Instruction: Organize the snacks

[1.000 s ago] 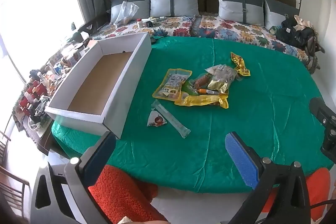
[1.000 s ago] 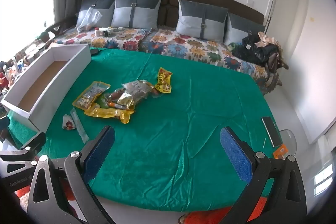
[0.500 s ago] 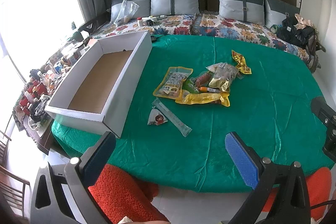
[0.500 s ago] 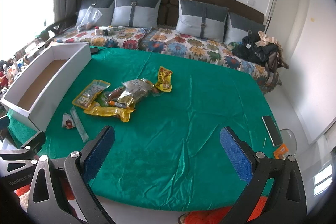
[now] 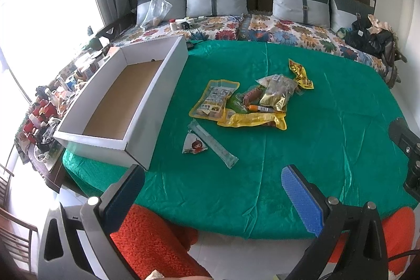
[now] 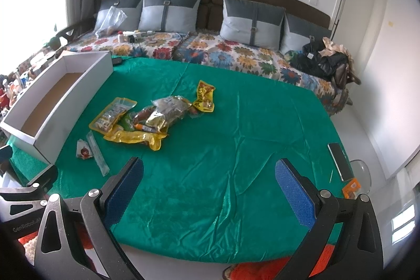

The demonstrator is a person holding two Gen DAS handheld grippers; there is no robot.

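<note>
Green cloth covers the surface [image 5: 328,127] — snack packets [image 5: 252,101] heaped at frame centre, empty white box [image 5: 168,85] at left; left tool [image 5: 212,183] and right tool [image 6: 208,175] both gape wide, holding nothing

Green tablecloth [image 6: 236,148] covers the table. Beyond it, a floral-covered sofa [image 6: 223,54] carries grey cushions [image 6: 252,20]. Dark bag [image 6: 325,62] at the sofa's right end. Phone [image 6: 340,160] on the cloth's right edge.
</note>
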